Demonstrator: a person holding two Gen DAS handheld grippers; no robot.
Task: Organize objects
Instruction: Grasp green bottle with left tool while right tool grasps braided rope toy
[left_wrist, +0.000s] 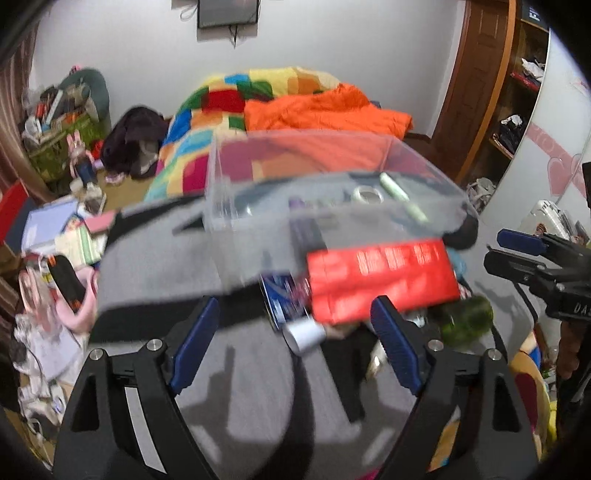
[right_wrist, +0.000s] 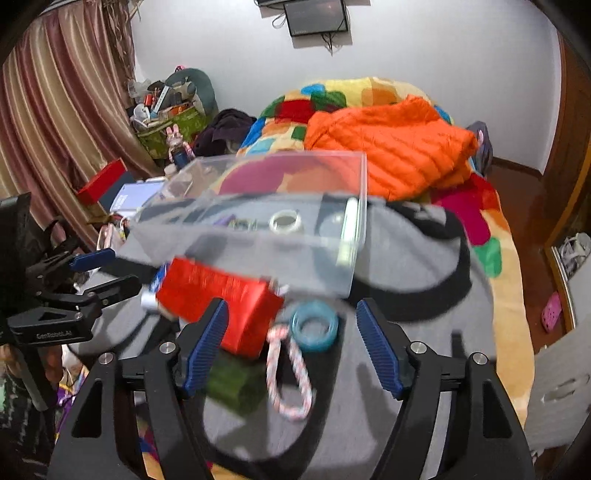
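The left gripper (left_wrist: 295, 332) is seen with jaws wide apart, nothing gripped. The right gripper (right_wrist: 291, 332) is also spread open and empty. A clear box (left_wrist: 332, 192) is placed on a grey cloth (left_wrist: 155, 266) at 12 o'clock from both. A red carton (left_wrist: 380, 280) lies at 1 o'clock from the left gripper, touching the box. A blue tape ring (right_wrist: 314, 328) and a rope (right_wrist: 291, 376) are found between the right jaws, not pressed.
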